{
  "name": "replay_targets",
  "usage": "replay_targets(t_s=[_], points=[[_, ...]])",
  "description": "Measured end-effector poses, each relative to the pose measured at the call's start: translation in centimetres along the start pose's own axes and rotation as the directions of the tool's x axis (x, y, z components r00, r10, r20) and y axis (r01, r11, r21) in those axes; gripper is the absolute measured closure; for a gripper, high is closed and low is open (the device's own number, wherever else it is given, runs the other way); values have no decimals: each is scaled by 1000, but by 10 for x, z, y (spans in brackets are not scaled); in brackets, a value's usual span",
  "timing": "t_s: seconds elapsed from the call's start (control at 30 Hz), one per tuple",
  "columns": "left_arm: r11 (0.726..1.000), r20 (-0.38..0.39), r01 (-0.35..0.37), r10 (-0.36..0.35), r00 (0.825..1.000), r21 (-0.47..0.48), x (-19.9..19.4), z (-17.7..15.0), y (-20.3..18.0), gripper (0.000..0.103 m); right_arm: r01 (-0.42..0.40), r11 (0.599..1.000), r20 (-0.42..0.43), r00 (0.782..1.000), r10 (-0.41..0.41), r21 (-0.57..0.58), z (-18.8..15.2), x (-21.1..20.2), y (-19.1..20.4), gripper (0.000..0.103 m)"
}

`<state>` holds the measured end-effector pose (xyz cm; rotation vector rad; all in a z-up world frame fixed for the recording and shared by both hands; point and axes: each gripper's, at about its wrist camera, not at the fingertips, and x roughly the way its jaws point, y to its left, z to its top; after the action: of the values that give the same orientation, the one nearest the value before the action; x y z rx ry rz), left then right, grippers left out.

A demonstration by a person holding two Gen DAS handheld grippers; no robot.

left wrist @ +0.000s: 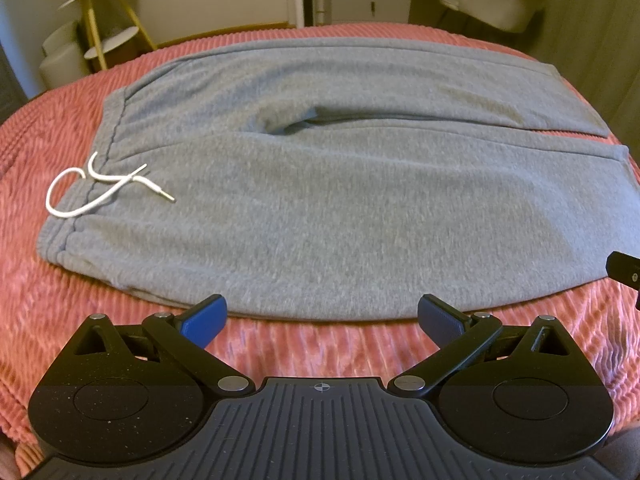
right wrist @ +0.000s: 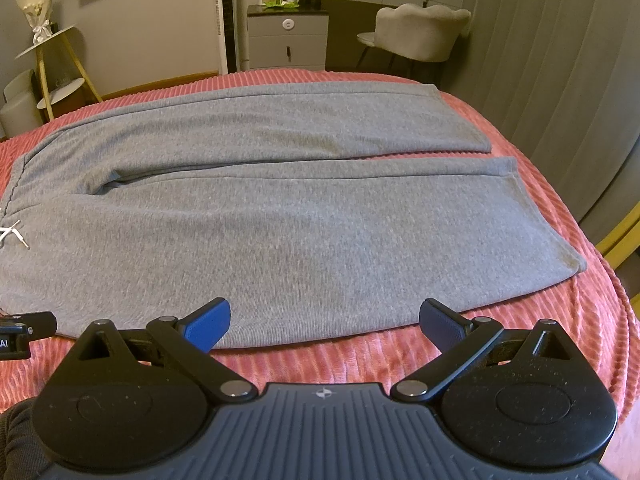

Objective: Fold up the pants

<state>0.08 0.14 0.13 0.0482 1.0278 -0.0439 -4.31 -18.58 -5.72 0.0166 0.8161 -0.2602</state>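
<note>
Grey sweatpants [left wrist: 320, 200] lie flat and spread out on a pink ribbed bedspread [left wrist: 300, 352], waistband to the left with a white drawstring [left wrist: 96, 184], both legs side by side running right. In the right wrist view the same pants [right wrist: 300, 232] show their leg hems at the right. My left gripper [left wrist: 322, 316] is open, its blue pads [left wrist: 206, 318] just short of the near edge of the pants. My right gripper [right wrist: 324, 320] is open too, over the near edge of the closer leg, holding nothing.
The bedspread [right wrist: 580, 320] drops away at the right edge. Beyond the bed stand a tiered side table [right wrist: 60, 76], a grey drawer unit [right wrist: 286, 36], a pale chair [right wrist: 416, 32] and a dresser. A corner of the other gripper [left wrist: 624, 268] shows at the right.
</note>
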Motion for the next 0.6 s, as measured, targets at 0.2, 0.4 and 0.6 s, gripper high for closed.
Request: replay_targets(t_s=[0.2,0.4,0.6], points=[[1000,1,0,0,1000,-4,1,0,0,0,-1,1000,1,1000,1,-1,0,0,1,2],[1000,2,0,0,1000,-6,1,0,0,0,-1,1000,2,1000,1,-2,0,-1,2,2],[1000,4,0,0,1000,-7,0,0,0,0,-1,1000,3,1000,1,-3,1,-1,3,2]])
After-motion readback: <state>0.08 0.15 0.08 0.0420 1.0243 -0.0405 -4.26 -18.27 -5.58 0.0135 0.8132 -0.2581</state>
